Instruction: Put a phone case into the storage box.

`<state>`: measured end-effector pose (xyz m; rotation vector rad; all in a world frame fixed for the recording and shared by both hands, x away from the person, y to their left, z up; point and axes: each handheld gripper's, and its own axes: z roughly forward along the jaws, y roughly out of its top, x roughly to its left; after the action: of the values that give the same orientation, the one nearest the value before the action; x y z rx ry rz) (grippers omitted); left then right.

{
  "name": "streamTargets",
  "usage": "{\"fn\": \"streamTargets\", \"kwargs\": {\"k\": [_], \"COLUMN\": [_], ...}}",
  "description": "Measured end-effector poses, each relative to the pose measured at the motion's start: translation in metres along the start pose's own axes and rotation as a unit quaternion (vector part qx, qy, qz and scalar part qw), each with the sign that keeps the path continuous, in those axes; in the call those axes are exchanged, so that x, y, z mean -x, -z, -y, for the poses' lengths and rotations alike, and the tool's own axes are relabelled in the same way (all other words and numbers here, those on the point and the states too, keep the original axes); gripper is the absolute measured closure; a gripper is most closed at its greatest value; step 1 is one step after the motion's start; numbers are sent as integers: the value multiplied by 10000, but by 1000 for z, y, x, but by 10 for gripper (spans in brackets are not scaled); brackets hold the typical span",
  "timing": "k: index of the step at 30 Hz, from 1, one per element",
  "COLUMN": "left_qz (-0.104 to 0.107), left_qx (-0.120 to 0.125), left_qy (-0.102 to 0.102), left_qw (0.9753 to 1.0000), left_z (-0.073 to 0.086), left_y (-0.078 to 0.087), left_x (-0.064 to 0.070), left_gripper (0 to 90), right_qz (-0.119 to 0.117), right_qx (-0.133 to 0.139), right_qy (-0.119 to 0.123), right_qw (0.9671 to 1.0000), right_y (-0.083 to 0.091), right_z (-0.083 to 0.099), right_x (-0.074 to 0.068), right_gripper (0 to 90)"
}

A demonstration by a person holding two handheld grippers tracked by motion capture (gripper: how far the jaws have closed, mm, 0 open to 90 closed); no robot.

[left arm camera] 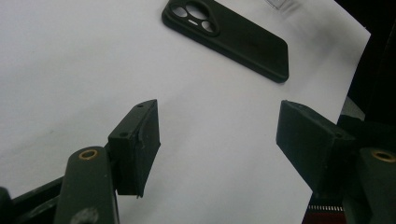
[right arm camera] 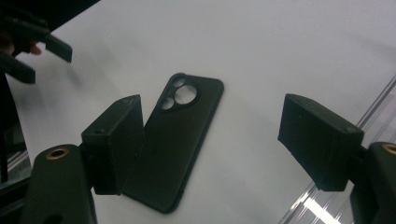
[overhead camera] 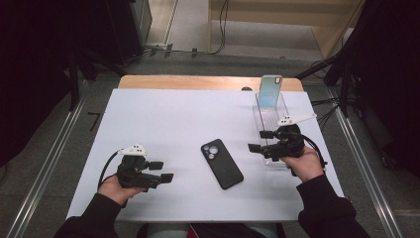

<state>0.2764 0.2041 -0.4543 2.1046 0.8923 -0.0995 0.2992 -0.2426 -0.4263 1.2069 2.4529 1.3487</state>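
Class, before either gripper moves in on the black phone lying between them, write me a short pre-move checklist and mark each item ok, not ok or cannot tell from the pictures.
1. Left gripper open: ok, jaws stand wide apart.
2. Right gripper open: ok, jaws wide apart.
3. Black phone lies flat, camera side up, nothing on it: ok.
4. Both grippers apart from the phone: ok, neither touches it.
5. Clear stand behind the right gripper has a free slot: cannot tell; a second phone stands at its far end.
6. White table sheet around the phone unobstructed: ok.
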Motion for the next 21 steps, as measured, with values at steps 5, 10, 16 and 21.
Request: {"fn": "streamTargets", "kwargs": {"k": [5, 10, 16, 21], "left_qz": [12, 31, 65, 130], "left_qx": [28, 75, 111, 110], "left_qy": [-15, 0, -60, -61], "left_qw": [10000, 10000, 9999, 9998], "left_z": [0, 0, 1, 1], "left_y": [1, 2, 2, 1], "left_x": [0, 1, 3, 5], "left_gripper": [308, 308, 308, 308], "right_qz": [-88, -169, -158, -204], "right_qx": [-63, -82, -133, -232], "right_qy": [77, 138, 212, 166], "right_qw": [9999, 9997, 9996, 9994], "right_y": [1, 2, 6, 9], "right_z": [11, 24, 39, 54], "right_x": [-6, -11, -17, -20], "right_gripper": [222, 227, 227, 227]}}
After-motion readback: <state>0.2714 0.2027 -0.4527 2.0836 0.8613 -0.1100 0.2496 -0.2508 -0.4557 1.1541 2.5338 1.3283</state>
